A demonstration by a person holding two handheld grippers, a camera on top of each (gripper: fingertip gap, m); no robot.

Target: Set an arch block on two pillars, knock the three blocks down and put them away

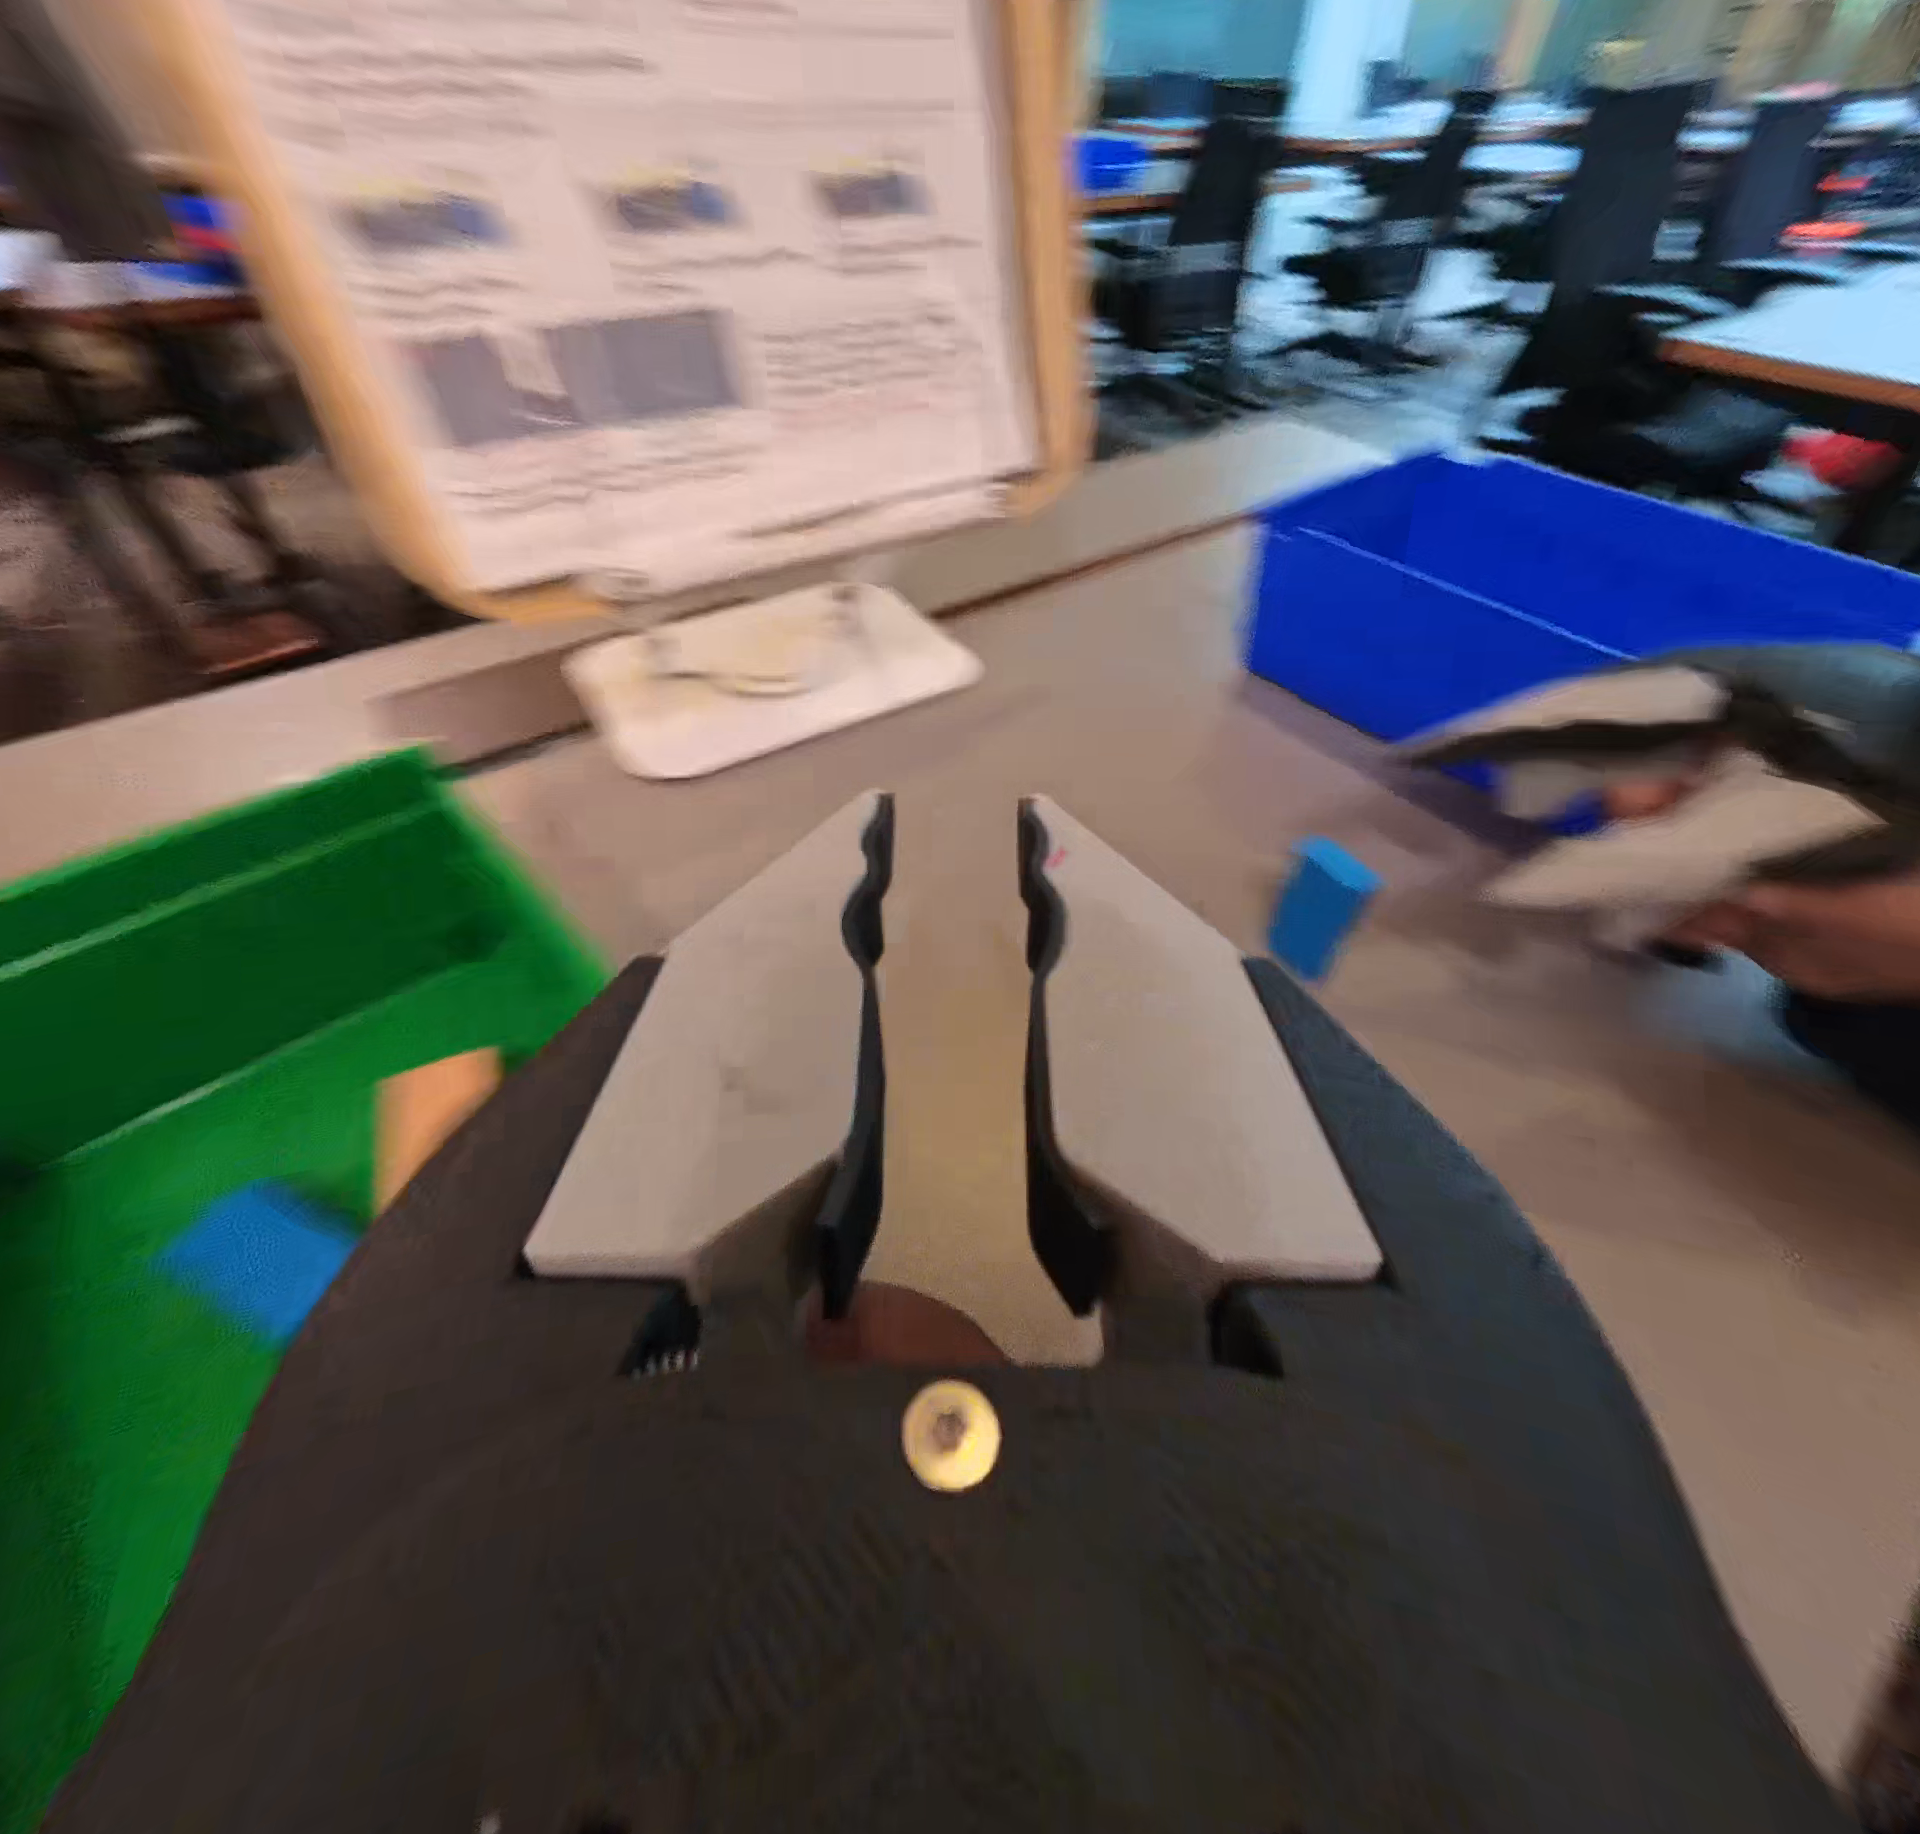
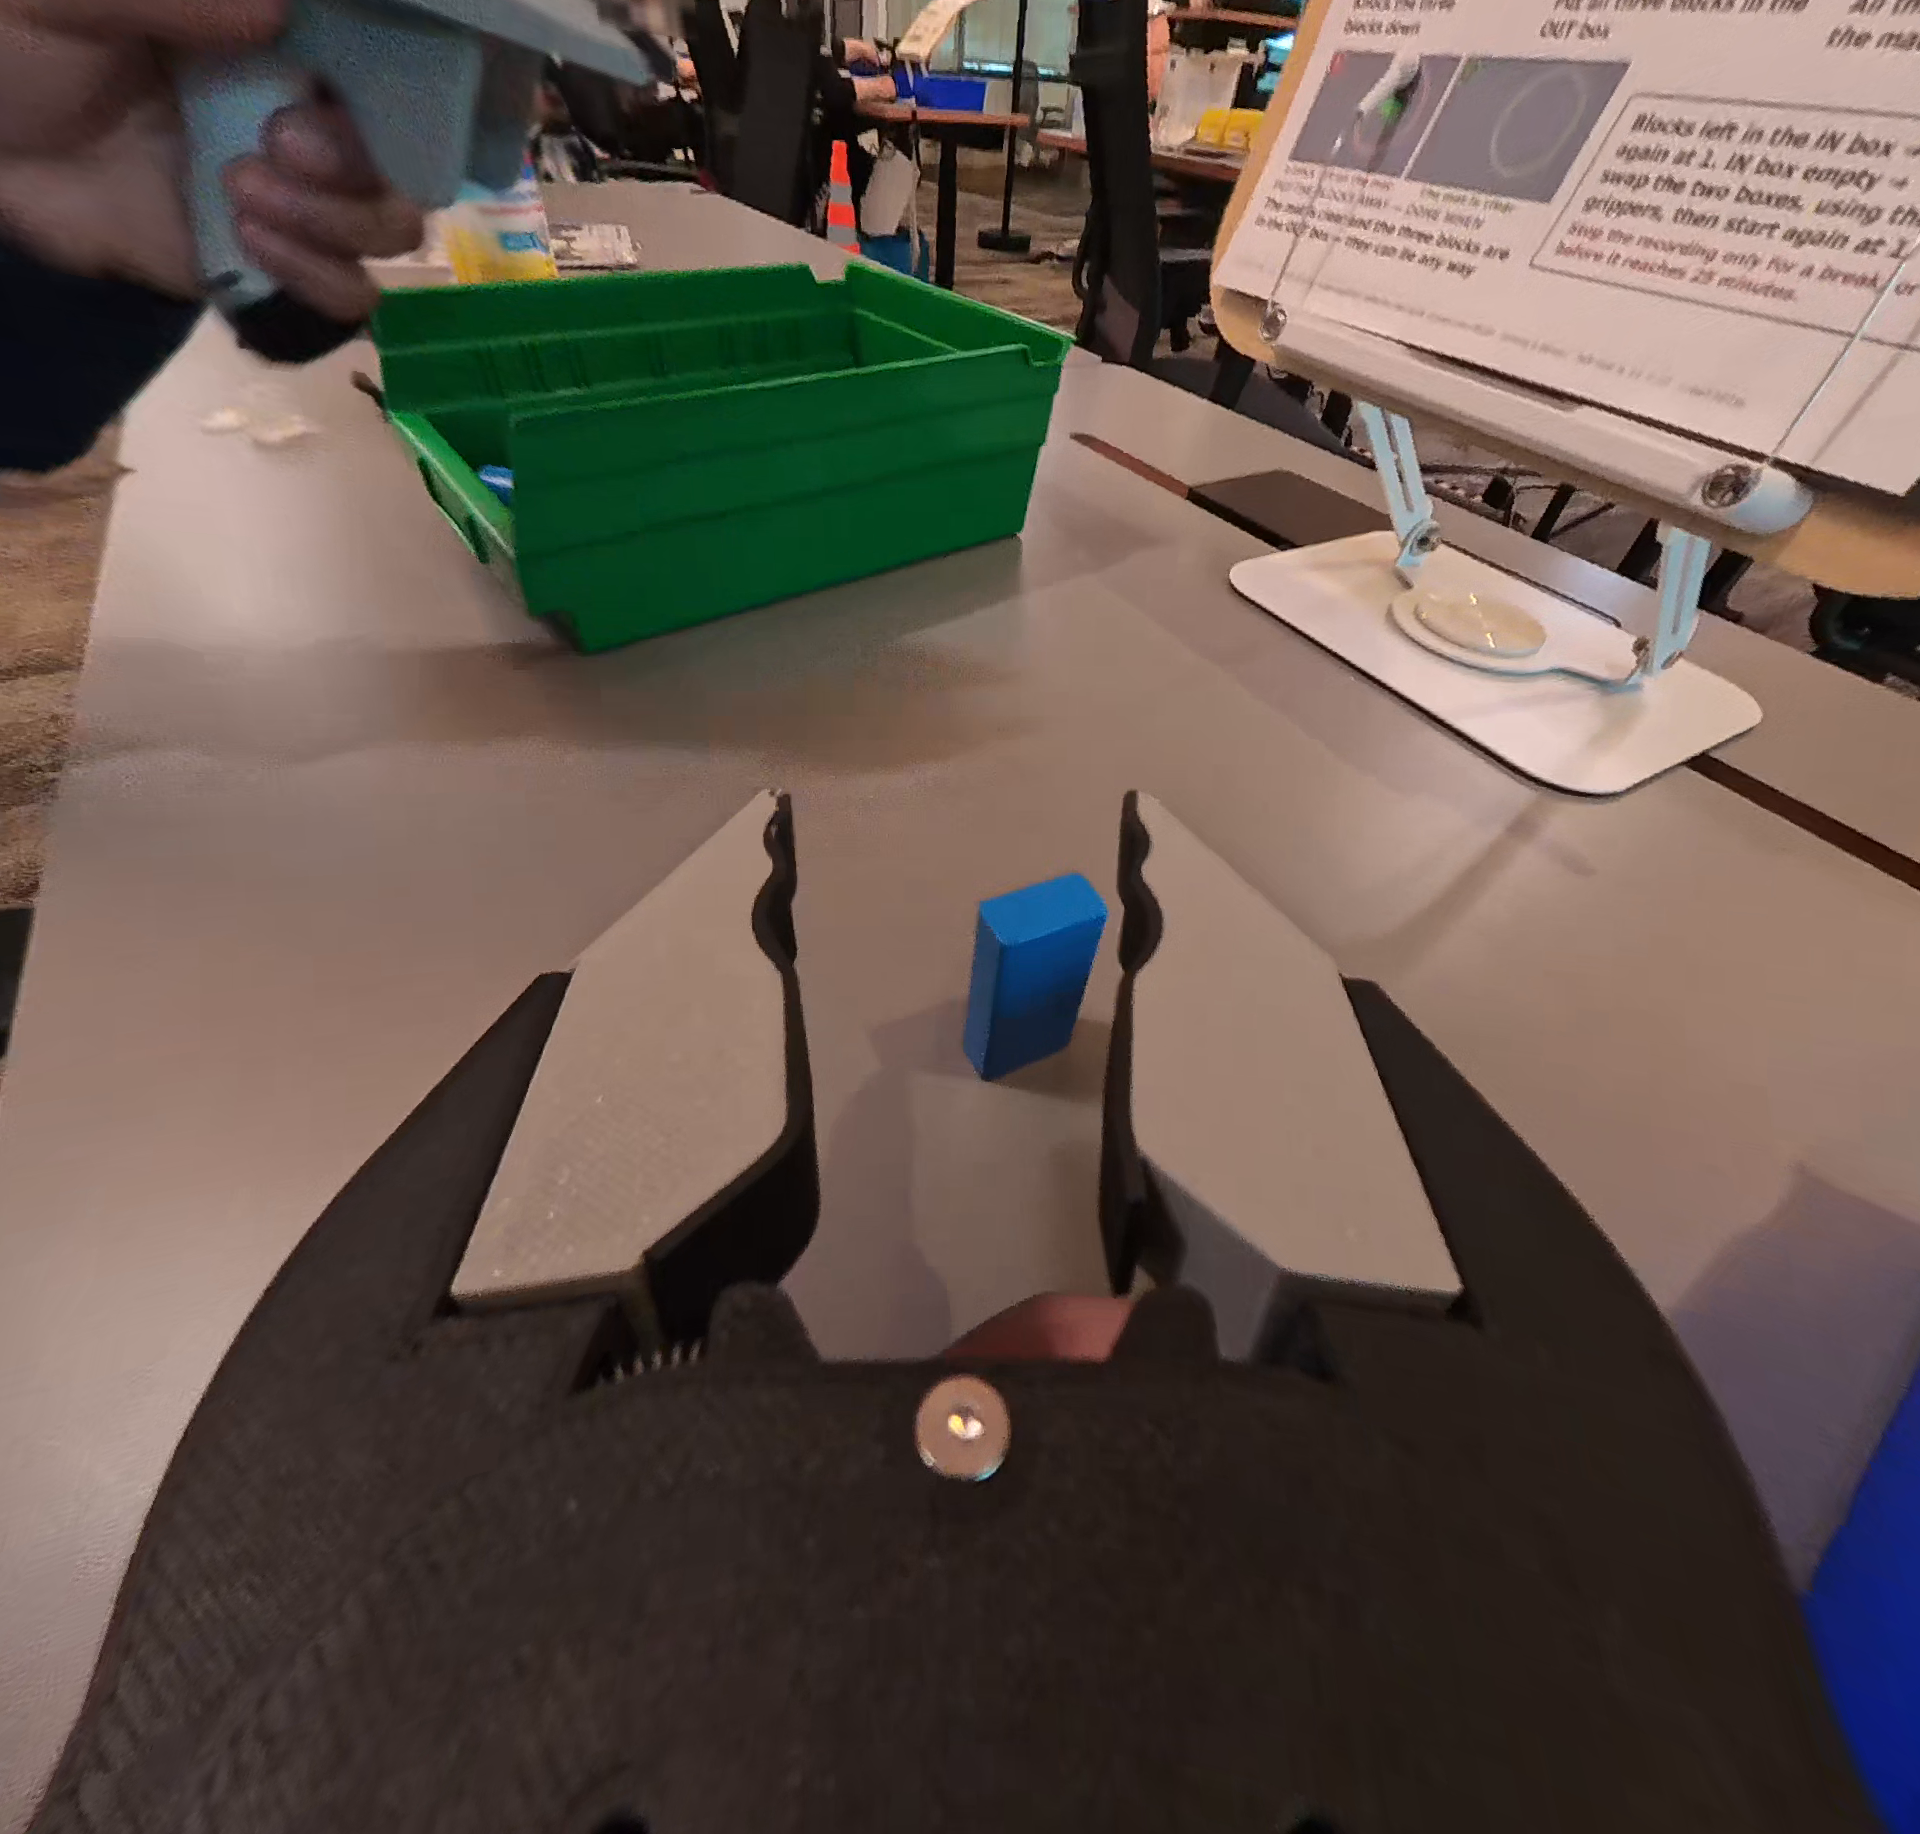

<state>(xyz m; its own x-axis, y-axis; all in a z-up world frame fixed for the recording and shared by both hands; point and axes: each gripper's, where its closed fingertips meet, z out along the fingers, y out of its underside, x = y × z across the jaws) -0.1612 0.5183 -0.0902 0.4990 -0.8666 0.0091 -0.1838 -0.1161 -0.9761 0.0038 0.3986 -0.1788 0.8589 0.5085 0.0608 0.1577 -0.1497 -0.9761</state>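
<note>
1. A blue pillar block is seen standing upright on the grey worktop, framed between the parted fingers of the right tool, which is empty and touches nothing.

2. The left tool is raised beside the green bin, its fingers narrowly apart with nothing between them; inside the bin a further blue block is visible. No arch block can be made out in either view.

3. It is judged that the standing block could be tipped if one finger were brought against it before the other, the block sitting nearer the right-hand finger.

4. A second risk is judged to lie in the left wrist view's heavy blur: a fast reach into the bin could mean a missed or skewed grip.

5. Beyond the block, a white-based stand carrying an instruction sheet is set on the worktop; a blue bin lies to the block's right.

6. Behind the green bin, an open-plan office of desks and black chairs is shown.
</note>
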